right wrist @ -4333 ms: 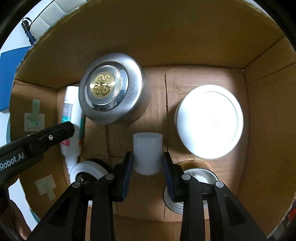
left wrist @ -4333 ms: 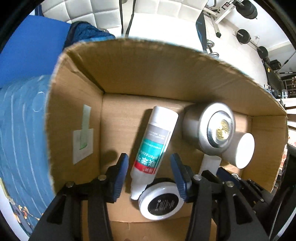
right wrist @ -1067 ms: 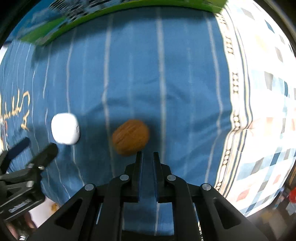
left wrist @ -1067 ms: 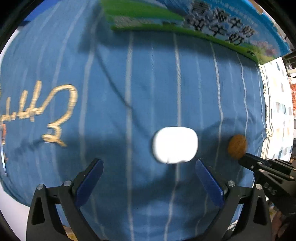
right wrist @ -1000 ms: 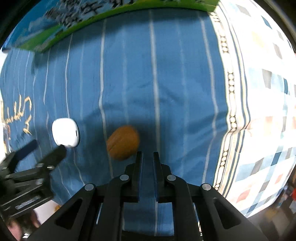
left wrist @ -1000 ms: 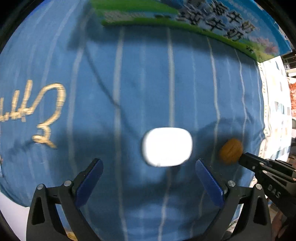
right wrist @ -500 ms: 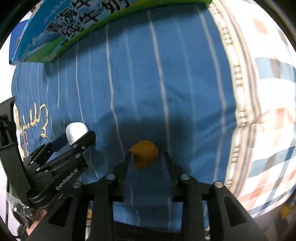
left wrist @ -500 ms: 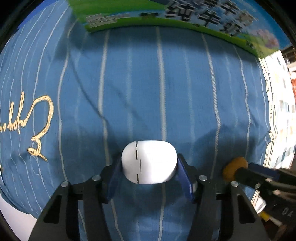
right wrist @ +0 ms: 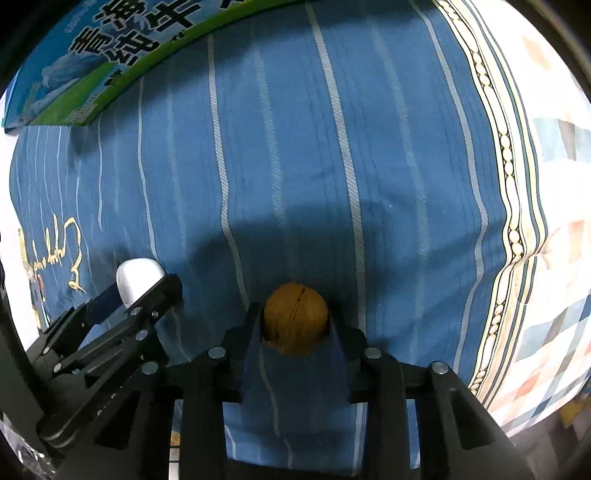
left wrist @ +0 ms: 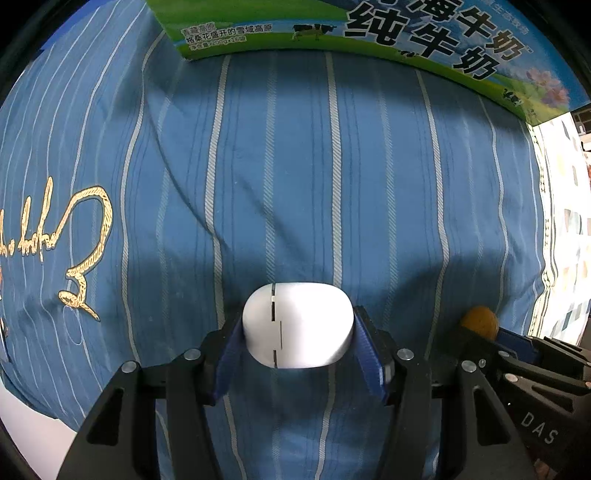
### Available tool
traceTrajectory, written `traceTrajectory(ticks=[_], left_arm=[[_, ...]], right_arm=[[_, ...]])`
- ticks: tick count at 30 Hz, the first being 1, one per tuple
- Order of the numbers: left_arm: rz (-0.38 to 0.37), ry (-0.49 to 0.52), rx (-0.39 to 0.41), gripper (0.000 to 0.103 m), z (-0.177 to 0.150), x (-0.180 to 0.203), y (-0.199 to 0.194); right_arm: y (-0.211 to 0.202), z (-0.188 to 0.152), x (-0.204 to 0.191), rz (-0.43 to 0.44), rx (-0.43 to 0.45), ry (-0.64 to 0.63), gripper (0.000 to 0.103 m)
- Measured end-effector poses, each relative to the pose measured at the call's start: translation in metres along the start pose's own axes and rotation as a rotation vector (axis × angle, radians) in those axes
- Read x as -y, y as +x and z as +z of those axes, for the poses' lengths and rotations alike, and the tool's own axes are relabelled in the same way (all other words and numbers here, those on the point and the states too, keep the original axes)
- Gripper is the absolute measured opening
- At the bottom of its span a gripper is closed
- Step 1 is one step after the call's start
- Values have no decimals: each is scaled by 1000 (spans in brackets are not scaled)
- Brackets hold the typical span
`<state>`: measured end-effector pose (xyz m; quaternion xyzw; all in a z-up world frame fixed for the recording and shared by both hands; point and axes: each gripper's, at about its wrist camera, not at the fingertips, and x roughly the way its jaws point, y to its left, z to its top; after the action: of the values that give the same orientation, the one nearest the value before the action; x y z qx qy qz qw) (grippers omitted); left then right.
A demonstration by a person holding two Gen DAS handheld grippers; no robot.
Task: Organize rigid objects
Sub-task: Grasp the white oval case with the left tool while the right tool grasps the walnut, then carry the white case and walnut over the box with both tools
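The left gripper (left wrist: 297, 350) pointed down at the blue striped sheet (left wrist: 295, 184), its blue fingers (left wrist: 364, 354) clamped on either side of a white case (left wrist: 297, 325). Its jaws had just been closing, and the case sat between them, pressed by both pads. The case had rounded corners and a seam running down its near face.

To the right of the case, near it, the right gripper (right wrist: 295, 325) gripped a walnut (right wrist: 295, 319) between its fingers (right wrist: 255, 332). Those jaws had just been closing too, with the walnut between them and its shell touching both pads. Whether case or walnut rested on the sheet or was already raised off it could not be told.

Beyond the case, well apart, the edge of a milk carton box (left wrist: 369, 33) lay across the sheet, green and blue with bold black characters. Left of the case a gold scrawl (left wrist: 81, 258) was embroidered on the sheet. Right of the walnut, a patchwork quilt (right wrist: 546, 258) bordered the sheet.
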<state>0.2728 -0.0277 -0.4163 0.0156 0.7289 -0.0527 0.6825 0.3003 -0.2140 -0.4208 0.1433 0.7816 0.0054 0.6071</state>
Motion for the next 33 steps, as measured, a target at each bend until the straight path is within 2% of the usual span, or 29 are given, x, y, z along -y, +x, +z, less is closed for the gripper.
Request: traceTrajectory(ticks=[3,5,9,12,14,18,23,26,30,33], left_arm=[[-11,4,-7,56,1,-4,0],[-37,-10,-22,66,4,-10,0],[-182,-120,-66,74,11,-38,3],[-245,-175,-85,77,16,-50,4],[-234,-163,-98,79,20,-49,5],[-153,-137,-98,78,25,-39,5],[23,-26,-29,54,26,-13,-1],[22,-9,-20,54,26,-12,-4],[1,-39,-7,54,24,-24,-10],[-16,-44,19,54,18,-34,-27]], right_arm=[[-3,-3,-2,-21,8,-20,36],[-7,-5,-2,-17,9,-27,36],[-20,-4,4,-17,14,-36,36],[-30,-5,10,-15,12,-39,36],[-33,-4,15,-14,10,-37,36],[-29,-1,8,-15,6,-40,36],[-22,4,-4,-29,4,-44,36],[-24,5,-9,-39,11,-48,36],[-34,4,-12,-42,30,-62,36],[-46,4,-15,-44,58,-82,36]])
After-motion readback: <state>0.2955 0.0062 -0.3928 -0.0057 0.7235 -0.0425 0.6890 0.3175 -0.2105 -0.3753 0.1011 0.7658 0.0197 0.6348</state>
